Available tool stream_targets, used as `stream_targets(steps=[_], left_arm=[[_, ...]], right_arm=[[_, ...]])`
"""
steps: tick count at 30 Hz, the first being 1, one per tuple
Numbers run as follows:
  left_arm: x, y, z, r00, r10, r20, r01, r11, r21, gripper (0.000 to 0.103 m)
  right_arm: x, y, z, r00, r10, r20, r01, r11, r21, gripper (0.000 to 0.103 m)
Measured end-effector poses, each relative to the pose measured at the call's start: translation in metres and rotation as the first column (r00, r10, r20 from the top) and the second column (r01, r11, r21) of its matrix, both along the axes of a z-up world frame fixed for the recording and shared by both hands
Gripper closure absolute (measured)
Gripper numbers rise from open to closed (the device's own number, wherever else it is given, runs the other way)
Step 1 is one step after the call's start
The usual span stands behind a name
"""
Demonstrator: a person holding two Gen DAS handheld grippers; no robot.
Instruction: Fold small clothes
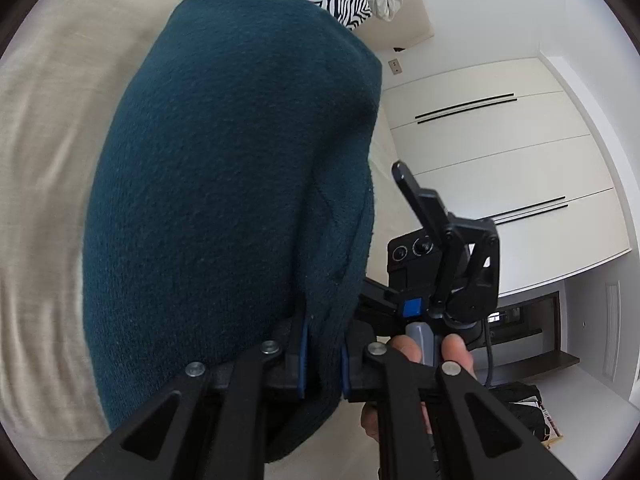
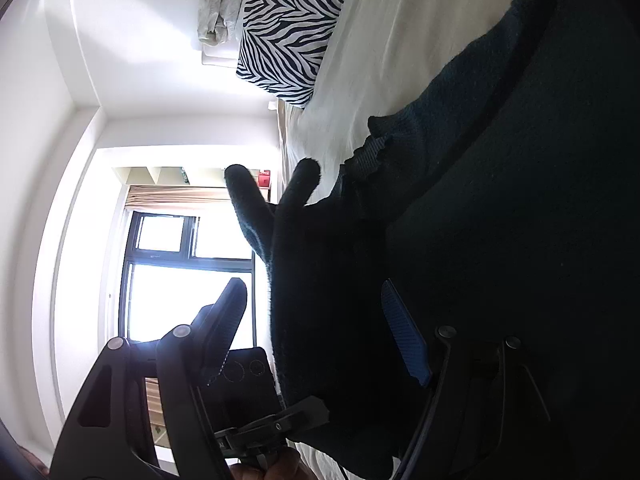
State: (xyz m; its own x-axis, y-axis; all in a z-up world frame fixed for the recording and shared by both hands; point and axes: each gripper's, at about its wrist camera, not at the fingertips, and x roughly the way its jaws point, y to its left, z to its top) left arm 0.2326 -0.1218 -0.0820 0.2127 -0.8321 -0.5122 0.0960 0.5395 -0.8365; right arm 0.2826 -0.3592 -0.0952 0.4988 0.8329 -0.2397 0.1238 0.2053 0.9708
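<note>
A dark teal knitted garment [image 1: 232, 184] hangs in front of the left wrist camera, above the cream bed sheet [image 1: 44, 120]. My left gripper [image 1: 323, 364] is shut on its lower edge, with fabric pinched between the blue pads. In the right wrist view the same garment [image 2: 500, 240] looks almost black and fills the right side, with a frilled edge [image 2: 370, 152]. My right gripper [image 2: 316, 332] is open; the cloth lies between its wide-apart fingers and against the blue pad [image 2: 404, 338]. The right gripper also shows in the left wrist view [image 1: 444, 264], beside the garment.
A zebra-print pillow [image 2: 288, 28] and crumpled pale cloth [image 2: 218, 8] lie at the head of the bed. White wardrobe doors [image 1: 500, 152] stand to one side. A bright window [image 2: 192, 264] with a curtain is on the other side.
</note>
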Motion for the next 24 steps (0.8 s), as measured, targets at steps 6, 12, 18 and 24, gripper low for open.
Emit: stream_targets(steps=[6, 12, 18, 24], left_arm=[[-0.011, -0.031, -0.017, 0.999, -0.041, 0.026, 0.039, 0.996, 0.077, 0.079], [-0.035, -0.012, 0.006, 0.993, -0.079, 0.082, 0.076, 0.996, 0.034, 0.039], [-0.059, 0.032, 0.014, 0.993, -0.034, 0.111, 0.033, 0.999, 0.018, 0.038], [-0.044, 0.048, 0.012, 0.995, -0.009, 0.099, 0.006, 0.999, 0.036, 0.038]], right_arm=[[-0.003, -0.026, -0.018, 0.999, 0.017, -0.034, -0.018, 0.999, -0.030, 0.033], [0.002, -0.022, -0.018, 0.998, 0.037, -0.042, -0.040, 0.998, -0.058, 0.034], [-0.003, -0.013, -0.013, 0.995, 0.076, -0.059, -0.085, 0.981, -0.174, 0.045], [-0.002, -0.004, -0.017, 0.989, 0.082, -0.121, -0.118, 0.935, -0.335, 0.079]])
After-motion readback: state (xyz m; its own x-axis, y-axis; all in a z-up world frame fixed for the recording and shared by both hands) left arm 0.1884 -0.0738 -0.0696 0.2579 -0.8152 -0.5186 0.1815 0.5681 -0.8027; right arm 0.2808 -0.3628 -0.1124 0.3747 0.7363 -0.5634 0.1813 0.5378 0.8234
